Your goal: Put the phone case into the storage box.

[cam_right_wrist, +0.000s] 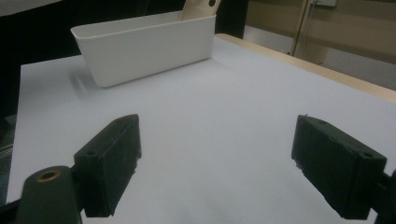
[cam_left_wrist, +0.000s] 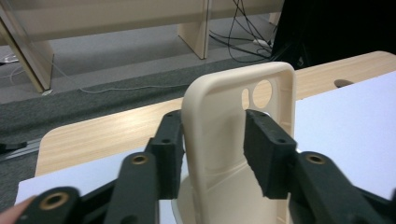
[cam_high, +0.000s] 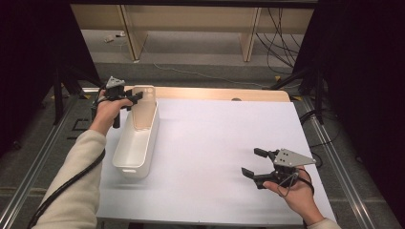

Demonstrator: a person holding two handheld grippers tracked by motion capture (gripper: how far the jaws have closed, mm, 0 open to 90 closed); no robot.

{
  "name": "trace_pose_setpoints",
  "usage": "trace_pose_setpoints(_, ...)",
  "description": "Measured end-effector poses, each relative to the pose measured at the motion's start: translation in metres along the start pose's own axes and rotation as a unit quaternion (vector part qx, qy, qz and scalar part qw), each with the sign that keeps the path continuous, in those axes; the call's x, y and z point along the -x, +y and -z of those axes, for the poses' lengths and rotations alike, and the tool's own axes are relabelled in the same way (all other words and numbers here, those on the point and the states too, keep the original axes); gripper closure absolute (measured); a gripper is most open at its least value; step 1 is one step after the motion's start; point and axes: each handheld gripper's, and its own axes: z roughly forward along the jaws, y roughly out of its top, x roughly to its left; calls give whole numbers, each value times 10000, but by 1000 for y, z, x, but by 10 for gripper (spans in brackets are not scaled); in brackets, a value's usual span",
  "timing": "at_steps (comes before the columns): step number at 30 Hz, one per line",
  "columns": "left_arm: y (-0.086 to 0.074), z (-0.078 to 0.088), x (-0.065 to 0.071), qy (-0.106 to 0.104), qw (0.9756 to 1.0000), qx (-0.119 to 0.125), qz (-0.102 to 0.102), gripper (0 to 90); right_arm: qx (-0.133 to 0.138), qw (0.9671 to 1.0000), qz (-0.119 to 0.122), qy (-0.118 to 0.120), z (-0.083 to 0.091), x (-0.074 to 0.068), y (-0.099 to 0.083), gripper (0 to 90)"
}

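Jaws on your left gripper (cam_high: pixel 135 98) were spread on either side of the cream phone case (cam_left_wrist: pixel 233 140), and the left gripper view showed a gap between the right-hand pad and the case wall, with the other pad close against the outer edge; the squeeze looked to have come off. The case stood nearly upright at the far end of the white bin (cam_high: pixel 136 143), its lower part down inside and its camera cut-out end poking above the rim, leaning against the end wall. By the look of it, your placing step was as good as done: the case was in the bin and bearing on the bin rather than on your grip. What was left for you on that side was to draw the gripper back and up without catching the top edge of the case, which could tip it out.

Further right, the white sheet on the bench (cam_high: pixel 215 143) lay bare between the bin and your other hand. Your right gripper (cam_high: pixel 255 162) hovered low over the near right part of the sheet, jaws wide apart and pinching nothing.
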Motion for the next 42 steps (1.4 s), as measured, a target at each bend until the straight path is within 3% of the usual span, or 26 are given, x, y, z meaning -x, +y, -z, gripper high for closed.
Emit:
trace_pose_setpoints(5,4,-1,3,76,9999,-119,-40,461,13,10000,-27,-5,-1,0,-1,171)
trace_pose_setpoints(11,6,3,4,248,9993,-161,234,371,-18,10000,-29,9,0,0,0,170)
trace_pose_setpoints(15,9,9,2,307,9991,-168,227,321,-12,10000,-25,4,0,0,0,171)
trace_pose_setpoints(17,10,13,1,338,9986,-84,386,329,8,10000,-35,2,-1,0,0,170)
trace_pose_setpoints(21,10,21,-6,281,9984,-22,484,451,106,9999,-52,47,-3,0,-1,170)
trace_pose_setpoints(23,9,25,-8,415,9966,-12,715,573,94,9999,-44,44,-2,0,-1,170)
trace_pose_setpoints(25,7,29,-11,606,9947,-25,835,693,3,10000,-44,12,-1,0,-1,170)
trace_pose_setpoints(26,7,29,-11,606,9947,-25,835,748,7,10000,-36,-5,-1,0,-1,171)
trace_pose_setpoints(27,4,31,-14,869,9915,-133,958,805,-27,10000,-46,9,0,0,0,171)
trace_pose_setpoints(29,0,31,-16,949,9906,-209,966,880,-11,10000,-38,25,-1,0,0,171)
trace_pose_setpoints(33,-5,26,-17,978,9895,-320,1016,897,13,10000,-45,20,-1,-1,0,171)
trace_pose_setpoints(38,-6,16,-11,904,9913,-408,869,897,64,9999,-99,68,-2,0,-1,171)
trace_pose_setpoints(39,-5,13,-10,873,9922,-443,773,897,-41,9997,-209,127,-1,-2,-1,171)
trace_pose_setpoints(40,-5,10,-9,864,9924,-421,774,896,40,9999,-92,83,-1,0,-1,171)
trace_pose_setpoints(42,-4,9,-7,855,9923,-442,779,896,-98,9999,-34,-22,1,0,0,170)
